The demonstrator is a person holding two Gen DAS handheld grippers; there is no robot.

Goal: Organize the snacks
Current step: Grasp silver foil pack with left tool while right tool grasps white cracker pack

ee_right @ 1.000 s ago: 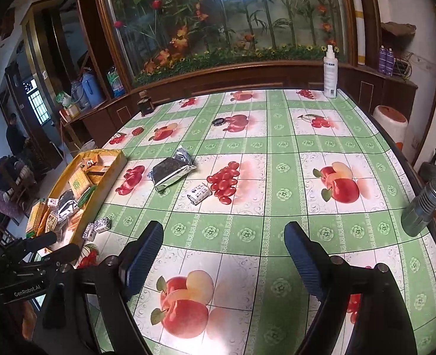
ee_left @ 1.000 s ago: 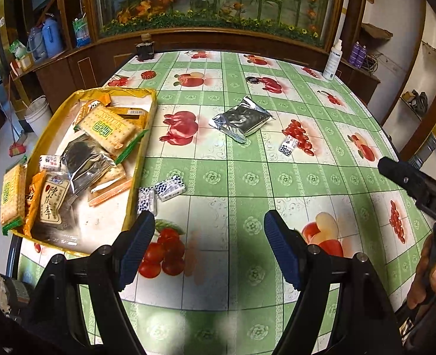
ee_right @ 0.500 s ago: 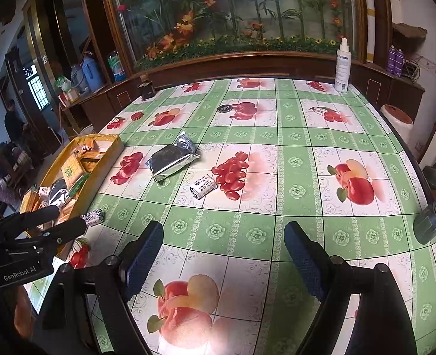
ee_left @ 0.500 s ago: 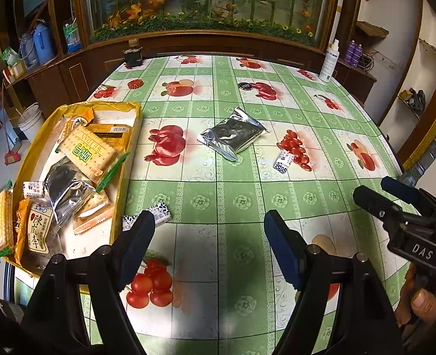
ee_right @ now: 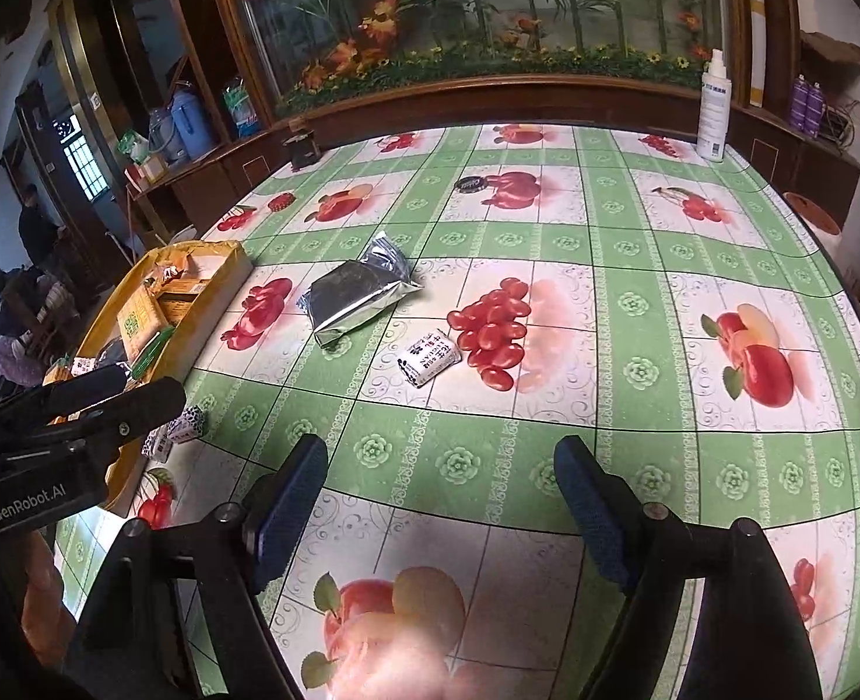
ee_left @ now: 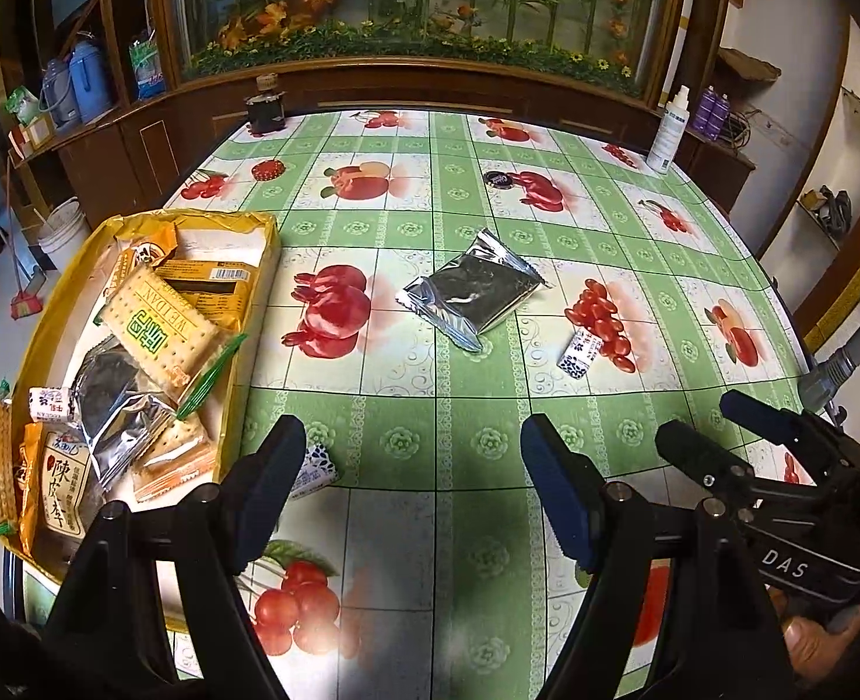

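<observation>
A yellow tray (ee_left: 51, 315) at the table's left edge holds several cracker and snack packs. A silver foil packet (ee_left: 473, 291) (ee_right: 357, 297) lies mid-table, to the right of the tray. A small white-and-blue candy packet (ee_left: 580, 353) (ee_right: 428, 357) rests beside it, ahead of my right gripper. Two more small packets (ee_left: 313, 469) (ee_right: 182, 429) lie against the tray's near corner, by my left finger. My left gripper (ee_left: 412, 437) is open and empty above the cloth. The jaws of my right gripper (ee_right: 441, 455) are closing with nothing between them.
A white spray bottle (ee_left: 666, 131) (ee_right: 712, 111) stands at the far right edge. A dark jar (ee_left: 265, 111) sits at the far left corner and a round dark lid (ee_right: 469, 182) lies mid-back. Wooden cabinets ring the fruit-patterned table (ee_left: 459, 449).
Both grippers have moved forward over the table, so the foil packet and the candy packet sit closer. The right gripper has dipped and its jaws have narrowed a little.
</observation>
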